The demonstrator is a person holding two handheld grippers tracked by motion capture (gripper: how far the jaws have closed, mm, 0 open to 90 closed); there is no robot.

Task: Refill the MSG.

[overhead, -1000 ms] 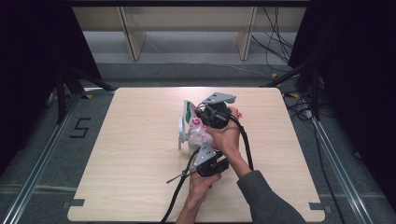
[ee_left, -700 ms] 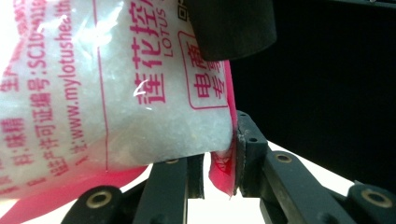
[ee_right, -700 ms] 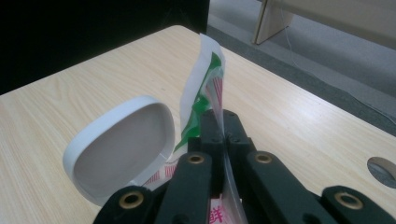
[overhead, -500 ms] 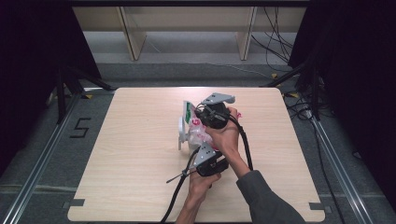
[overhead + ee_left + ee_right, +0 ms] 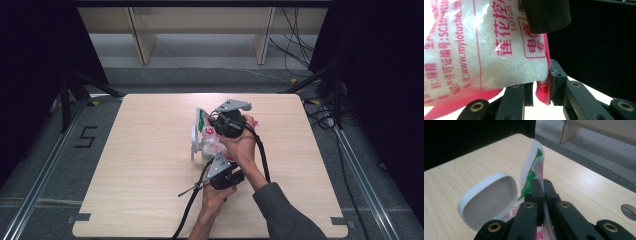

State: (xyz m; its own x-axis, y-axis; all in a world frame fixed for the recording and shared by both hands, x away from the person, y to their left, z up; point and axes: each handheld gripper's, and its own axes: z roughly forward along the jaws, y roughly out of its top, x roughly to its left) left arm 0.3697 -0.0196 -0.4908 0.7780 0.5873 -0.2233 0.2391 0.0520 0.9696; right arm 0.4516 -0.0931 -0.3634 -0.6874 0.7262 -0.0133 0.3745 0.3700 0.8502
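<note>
Fingers (image 5: 541, 188) of both grippers pinch the bag (image 5: 486, 50) at opposite edges — soft, slippery, granule-filled — lid (image 5: 487, 200) at nine o'clock.

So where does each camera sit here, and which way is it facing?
High view: above the person's side, looking forward and down on the table; both forearms, left gripper and right gripper show.
Left gripper view: on the left gripper, looking along its fingers pinched on the bag corner.
Right gripper view: on the right gripper, looking across the table; fingers clamp the bag's top edge, beside a white lid.
Shared: all three views show the bag.
</note>
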